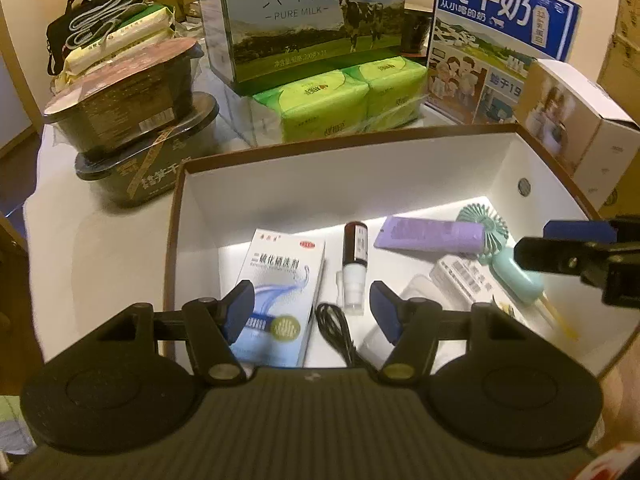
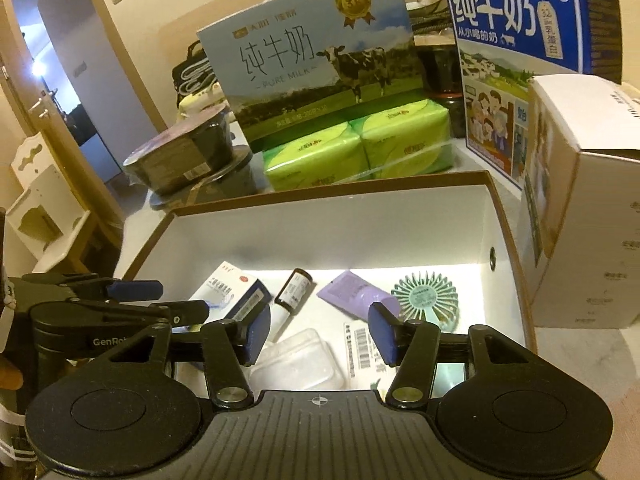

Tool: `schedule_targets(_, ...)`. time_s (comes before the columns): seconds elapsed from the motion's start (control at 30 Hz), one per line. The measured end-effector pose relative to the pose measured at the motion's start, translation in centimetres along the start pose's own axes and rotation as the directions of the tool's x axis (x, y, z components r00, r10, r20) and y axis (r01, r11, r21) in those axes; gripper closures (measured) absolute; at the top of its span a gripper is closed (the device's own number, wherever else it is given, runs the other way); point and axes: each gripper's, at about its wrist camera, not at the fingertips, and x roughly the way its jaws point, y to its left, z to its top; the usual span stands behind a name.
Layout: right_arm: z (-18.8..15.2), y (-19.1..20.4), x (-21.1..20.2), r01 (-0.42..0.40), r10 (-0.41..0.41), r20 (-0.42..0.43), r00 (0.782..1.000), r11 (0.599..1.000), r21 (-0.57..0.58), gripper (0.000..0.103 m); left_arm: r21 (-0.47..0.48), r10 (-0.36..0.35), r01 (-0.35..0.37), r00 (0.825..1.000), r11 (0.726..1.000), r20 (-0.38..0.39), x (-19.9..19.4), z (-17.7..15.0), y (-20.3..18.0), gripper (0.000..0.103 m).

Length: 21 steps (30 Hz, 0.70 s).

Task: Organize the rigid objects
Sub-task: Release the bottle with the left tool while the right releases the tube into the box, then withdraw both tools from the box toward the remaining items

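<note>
Left tool [image 1: 312, 312] is hovering spread and empty over the white box [image 1: 320, 184]; medicine carton [image 1: 280, 280] and vial [image 1: 355, 264] are lying just ahead, long axes pointing away. Right tool [image 2: 318, 334], also spread, is sitting nearer the clear case [image 2: 298, 360], purple tube [image 2: 356, 292] and fan [image 2: 424, 296].

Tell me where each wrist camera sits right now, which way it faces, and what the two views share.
Left wrist: above the near left of the open box, looking forward and down; own open left gripper shows, right gripper at the right edge.
Right wrist: above the near right, same heading; own open right gripper, left gripper at left.
Shared: box, medicine carton, vial, mint fan.
</note>
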Motion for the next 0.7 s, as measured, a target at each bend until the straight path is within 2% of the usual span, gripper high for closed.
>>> schedule_targets(0.13, -0.6, 0.9, -1.9, 0.011, -0.010, 0.021, 1.000, 0.999, -0.037, 0.047, 0.006, 0.009, -0.009, 1.000, 1.000, 0.013, -1.9, -0.8, -0.4, 0.041)
schedule_targets(0.33, -1.3, 1.5, -5.2, -0.027, 0.029, 0.049, 0.998, 0.999, -0.029, 0.045, 0.005, 0.004, -0.004, 0.999, 1.000, 0.046, -5.5, -1.6, -1.2, 0.041)
schedule_targets(0.5, -2.1, 1.9, -8.3, -0.046, 0.048, 0.077, 0.996, 0.999, -0.021, 0.041, -0.021, -0.025, 0.026, 0.997, 0.999, 0.079, -8.7, -2.6, -1.7, 0.041)
schedule_targets(0.7, -4.0, 2.1, -12.0, -0.029, 0.034, 0.101, 0.994, 0.998, -0.049, 0.034, -0.022, -0.045, 0.048, 0.993, 0.999, 0.109, -12.1, -4.7, -2.9, 0.041)
